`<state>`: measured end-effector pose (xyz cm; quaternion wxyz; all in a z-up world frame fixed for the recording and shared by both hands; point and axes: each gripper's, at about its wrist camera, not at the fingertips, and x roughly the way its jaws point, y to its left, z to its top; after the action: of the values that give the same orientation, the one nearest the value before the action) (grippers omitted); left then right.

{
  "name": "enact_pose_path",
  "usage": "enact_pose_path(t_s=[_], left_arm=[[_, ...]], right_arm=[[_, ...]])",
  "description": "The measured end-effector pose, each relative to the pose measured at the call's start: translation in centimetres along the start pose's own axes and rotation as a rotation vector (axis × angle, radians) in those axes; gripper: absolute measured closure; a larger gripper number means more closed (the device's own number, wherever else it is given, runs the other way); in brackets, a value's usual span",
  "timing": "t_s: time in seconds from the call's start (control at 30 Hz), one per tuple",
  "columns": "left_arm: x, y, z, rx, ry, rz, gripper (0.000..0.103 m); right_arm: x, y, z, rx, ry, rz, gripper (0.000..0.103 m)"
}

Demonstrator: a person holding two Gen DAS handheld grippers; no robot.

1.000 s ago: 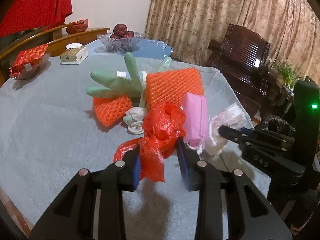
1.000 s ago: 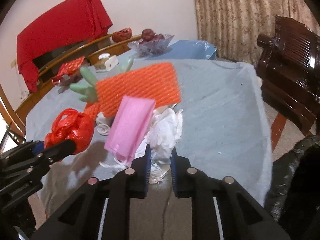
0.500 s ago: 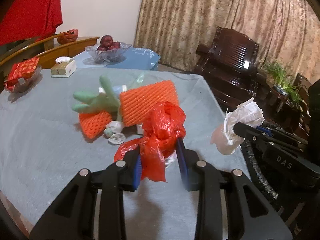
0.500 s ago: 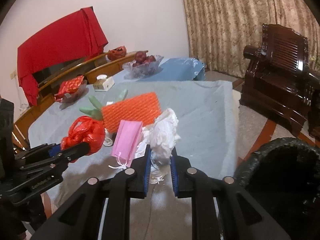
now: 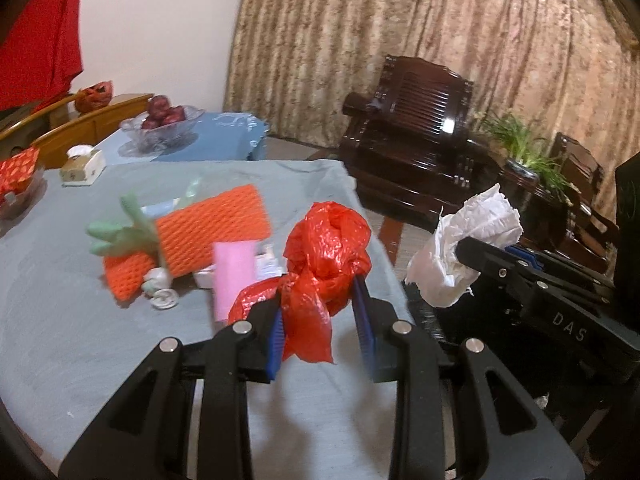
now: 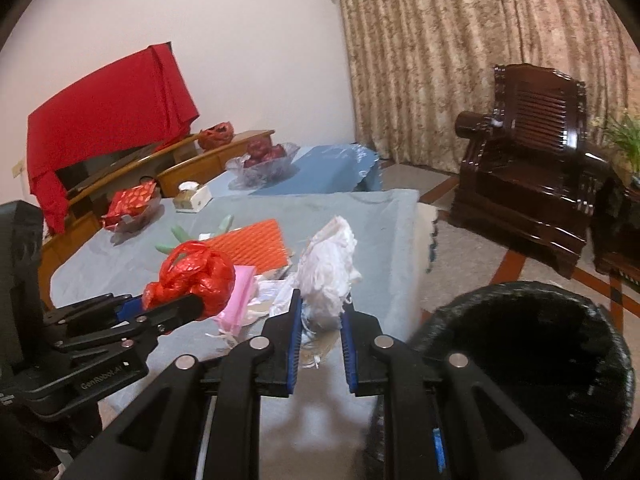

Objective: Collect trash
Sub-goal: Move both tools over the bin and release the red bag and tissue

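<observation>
the left hand-held gripper is clamped on a knotted red plastic bag, which hangs clear above the grey-covered bench. the right hand-held gripper is clamped on a crumpled wad of white tissue, also held up off the bench. both loads sit upright between the pads, bulging above the fingertips.

the relation that matters is where the bin lies. the black trash bin stands on the floor just off the bench's near corner, its dark mouth open upward, to the right of and below the right hand-held gripper in the right wrist view. the tissue is the nearer load: it hangs close to the bin's rim, while the red bag sits further left, over the bench edge, with the right hand-held gripper between it and the bin. so the right hand looks better placed to drop first, and the left would have to cross further right.

still on the bench: an orange foam net, a smaller orange net, a green glove, a pink mask, and small white scraps. most of the collecting seems yet to come.
</observation>
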<state>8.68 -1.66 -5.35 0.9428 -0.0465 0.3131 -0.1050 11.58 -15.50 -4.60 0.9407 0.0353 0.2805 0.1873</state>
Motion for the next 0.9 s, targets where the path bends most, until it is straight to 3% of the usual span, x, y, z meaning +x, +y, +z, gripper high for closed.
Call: enact_pose_path(t_s=[0.33,0.9], left_arm=[[1.3,-5.3,0.7,0.073,0.006,-0.104,0.074],[4.8,-13.9,0.0,0.179,0.038,-0.262,0.074]], right_arm=[[-4.2,-4.3,-0.7,0.044,-0.037,-0.097,0.085],[-8.7,-11.5,-3.8,0.136,-0.025,-0.278,0.085]])
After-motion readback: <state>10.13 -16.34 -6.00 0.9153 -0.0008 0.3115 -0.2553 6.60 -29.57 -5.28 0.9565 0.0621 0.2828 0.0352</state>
